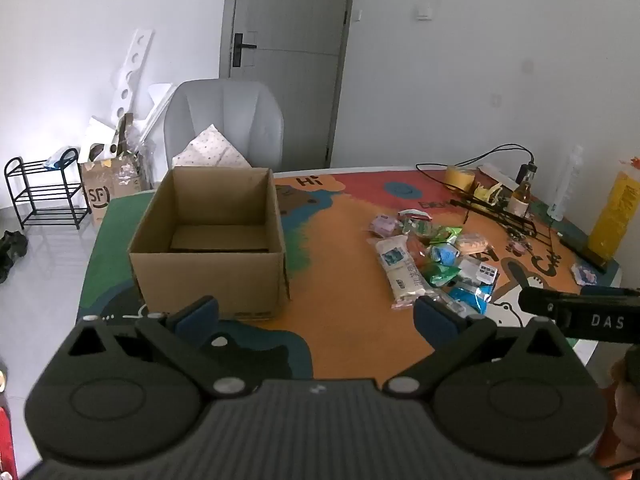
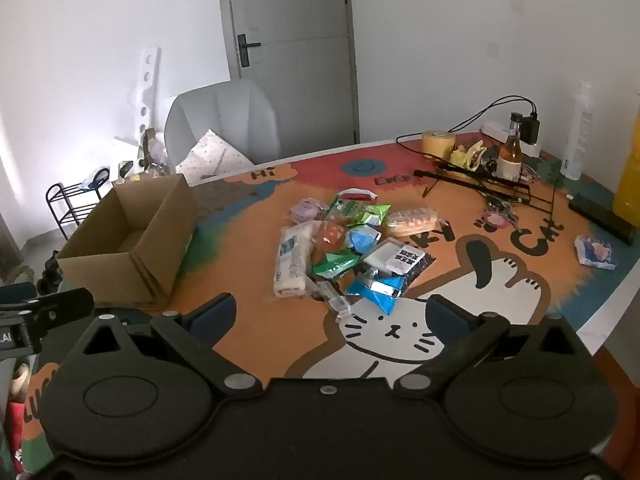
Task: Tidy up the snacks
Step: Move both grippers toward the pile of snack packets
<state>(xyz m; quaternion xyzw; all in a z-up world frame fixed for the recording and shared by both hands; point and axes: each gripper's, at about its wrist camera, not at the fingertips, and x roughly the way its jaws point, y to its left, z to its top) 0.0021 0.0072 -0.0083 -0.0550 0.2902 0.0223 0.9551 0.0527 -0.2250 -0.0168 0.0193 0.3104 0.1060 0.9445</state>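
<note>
An open, empty cardboard box (image 1: 208, 240) stands on the colourful cartoon table mat; it also shows in the right wrist view (image 2: 128, 248). A pile of snack packets (image 1: 432, 256) lies to its right, with a long white packet (image 2: 292, 260), green packets (image 2: 334, 262) and a blue packet (image 2: 378, 292). My left gripper (image 1: 316, 314) is open and empty, above the mat in front of the box. My right gripper (image 2: 332, 314) is open and empty, just short of the pile's near edge.
At the back right of the table are a tape roll (image 2: 438, 142), a small bottle (image 2: 510, 158), cables, a black wire stand (image 2: 480, 184) and a yellow bag (image 1: 614, 216). A lone packet (image 2: 596, 252) lies near the right edge. A grey chair (image 1: 224, 120) stands behind the table.
</note>
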